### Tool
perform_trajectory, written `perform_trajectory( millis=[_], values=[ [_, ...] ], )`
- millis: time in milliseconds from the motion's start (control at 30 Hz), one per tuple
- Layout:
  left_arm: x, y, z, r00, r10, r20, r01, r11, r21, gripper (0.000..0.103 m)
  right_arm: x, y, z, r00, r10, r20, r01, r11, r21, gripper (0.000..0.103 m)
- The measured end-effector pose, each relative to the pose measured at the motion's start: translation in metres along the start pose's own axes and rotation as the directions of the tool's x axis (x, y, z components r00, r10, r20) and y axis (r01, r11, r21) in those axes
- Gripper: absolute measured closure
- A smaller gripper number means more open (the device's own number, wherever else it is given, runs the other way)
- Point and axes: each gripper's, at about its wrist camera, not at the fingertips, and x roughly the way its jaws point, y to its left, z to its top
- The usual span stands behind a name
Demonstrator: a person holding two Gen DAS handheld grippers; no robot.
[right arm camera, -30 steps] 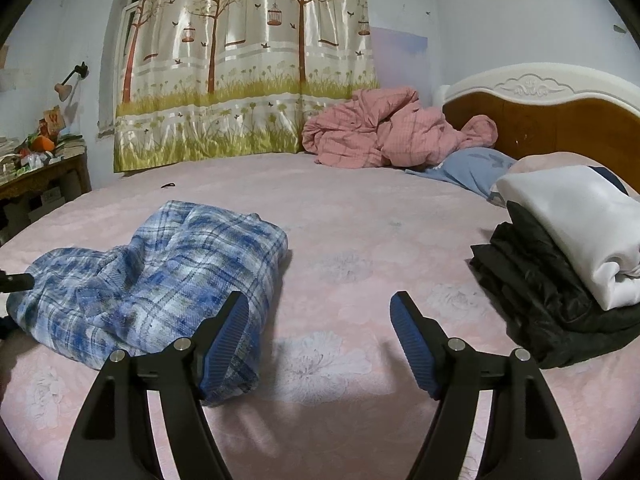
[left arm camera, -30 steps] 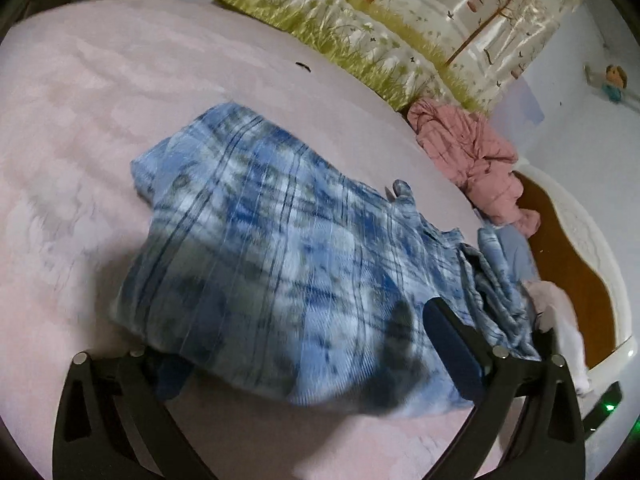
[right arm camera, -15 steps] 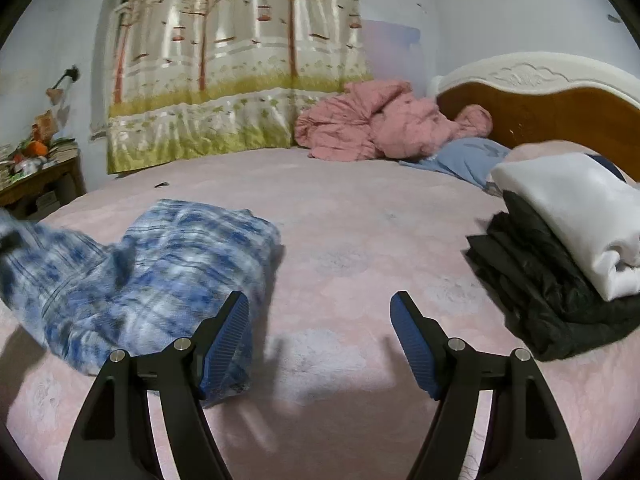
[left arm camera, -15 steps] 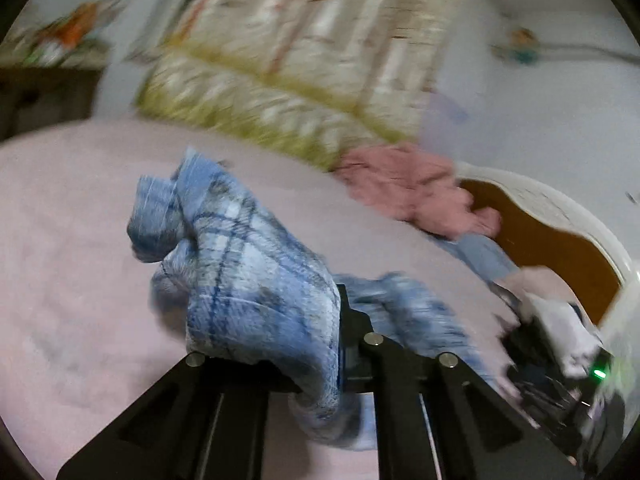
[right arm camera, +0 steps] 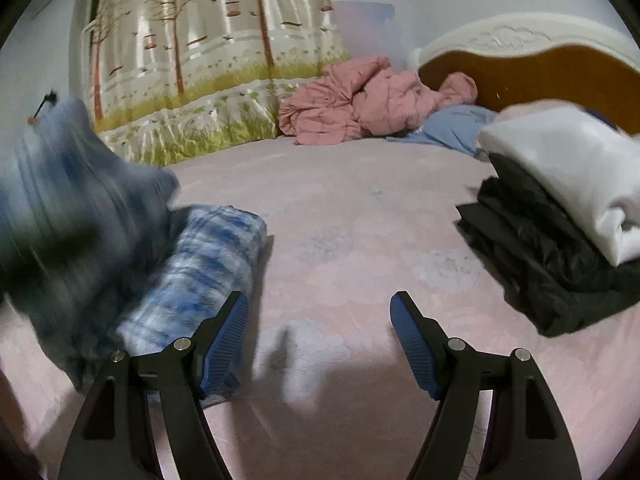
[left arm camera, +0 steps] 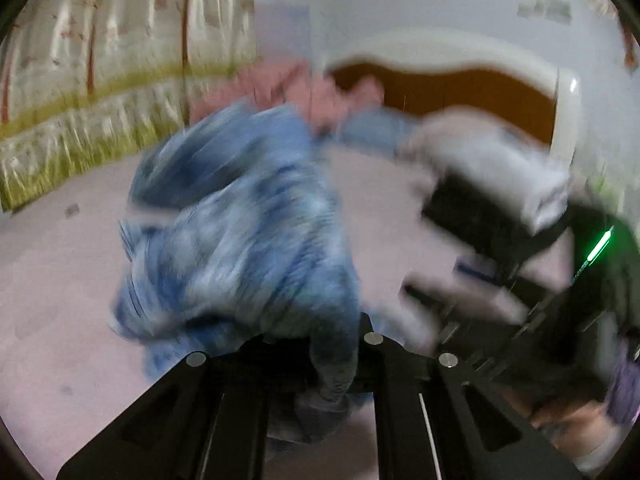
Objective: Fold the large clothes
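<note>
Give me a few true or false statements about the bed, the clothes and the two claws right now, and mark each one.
1. The left claw is shut on the blue plaid garment. True.
2. The right claw grips the pink quilt. False: it is open and empty, and the quilt lies far off by the headboard.
3. A white folded garment lies on a black one. True.
4. The plaid garment lies flat on the bedsheet. False: part of it is lifted.

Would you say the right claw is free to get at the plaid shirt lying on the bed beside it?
Probably yes: the right claw is open and empty, and the plaid shirt lies right beside its finger, with nothing between.
</note>
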Motion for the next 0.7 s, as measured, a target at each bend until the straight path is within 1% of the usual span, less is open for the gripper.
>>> perform_trajectory(
  millis=[67,100,167,233,267,300,333,367,400,433,467,533,567,600,633,667,700],
  values=[
    [0.017,0.004,-0.015,0.998,-0.029,-0.058,0.028,0.999,-0.021,0.093,0.001,-0.007,0.001,1.000,0.015,-0.011,-0.014,0.999,0.030,0.028],
    [0.018,0.007,-0.018,0.997,-0.047,-0.061,0.045,0.998,-0.036,0.092,0.003,-0.010,0.001,1.000,0.022,-0.020,-0.021,0.999,0.048,0.028],
    [0.009,0.012,-0.017,0.996,-0.086,-0.033,0.084,0.994,-0.069,0.089,0.005,-0.013,0.001,0.999,0.028,-0.032,-0.026,0.998,0.064,0.028],
    [0.001,0.019,-0.018,0.990,-0.140,-0.023,0.137,0.985,-0.109,0.076,0.006,-0.014,0.001,0.999,0.028,-0.035,-0.026,0.997,0.067,0.028],
    [-0.003,0.021,-0.020,0.987,-0.159,-0.021,0.155,0.981,-0.118,0.074,0.006,-0.015,0.002,0.999,0.029,-0.034,-0.026,0.997,0.067,0.028],
    [-0.010,0.022,-0.023,0.986,-0.165,-0.018,0.162,0.980,-0.113,0.067,0.005,-0.014,0.002,0.999,0.028,-0.030,-0.026,0.997,0.066,0.028],
    [-0.017,0.020,-0.025,0.986,-0.167,-0.011,0.165,0.981,-0.101,0.056,0.005,-0.015,0.002,0.999,0.029,-0.027,-0.027,0.997,0.068,0.028],
    [-0.027,0.018,-0.027,0.987,-0.161,0.009,0.162,0.983,-0.084,0.049,0.004,-0.015,0.002,0.999,0.031,-0.020,-0.029,0.997,0.070,0.028],
    [-0.035,0.017,-0.027,0.988,-0.151,0.043,0.154,0.985,-0.078,0.040,0.002,-0.016,0.001,0.999,0.035,-0.010,-0.034,0.997,0.075,0.028],
    [-0.047,0.020,-0.028,0.986,-0.136,0.097,0.145,0.986,-0.088,0.036,0.000,-0.018,0.001,0.999,0.042,0.000,-0.042,0.996,0.082,0.028],
    [-0.057,0.026,-0.028,0.983,-0.109,0.150,0.126,0.986,-0.113,0.035,-0.003,-0.020,0.002,0.999,0.051,0.012,-0.052,0.995,0.089,0.028],
    [-0.079,0.039,-0.031,0.975,-0.022,0.222,0.059,0.985,-0.162,0.032,-0.010,-0.024,0.003,0.996,0.072,0.044,-0.076,0.991,0.106,0.028],
    [-0.087,0.049,-0.032,0.969,0.051,0.240,-0.006,0.983,-0.186,0.030,-0.014,-0.025,0.005,0.995,0.078,0.064,-0.085,0.990,0.113,0.028],
    [-0.089,0.056,-0.031,0.965,0.125,0.232,-0.077,0.976,-0.205,0.029,-0.023,-0.027,0.006,0.990,0.091,0.104,-0.103,0.988,0.119,0.028],
    [-0.087,0.065,-0.030,0.962,0.181,0.202,-0.136,0.966,-0.218,0.029,-0.030,-0.029,0.008,0.984,0.114,0.138,-0.131,0.984,0.120,0.028],
    [-0.081,0.076,-0.030,0.965,0.210,0.158,-0.170,0.958,-0.231,0.030,-0.037,-0.030,0.011,0.977,0.134,0.169,-0.155,0.981,0.119,0.028],
    [-0.075,0.084,-0.030,0.968,0.216,0.125,-0.181,0.952,-0.246,0.030,-0.046,-0.030,0.014,0.966,0.152,0.207,-0.177,0.978,0.107,0.028]
  ],
)
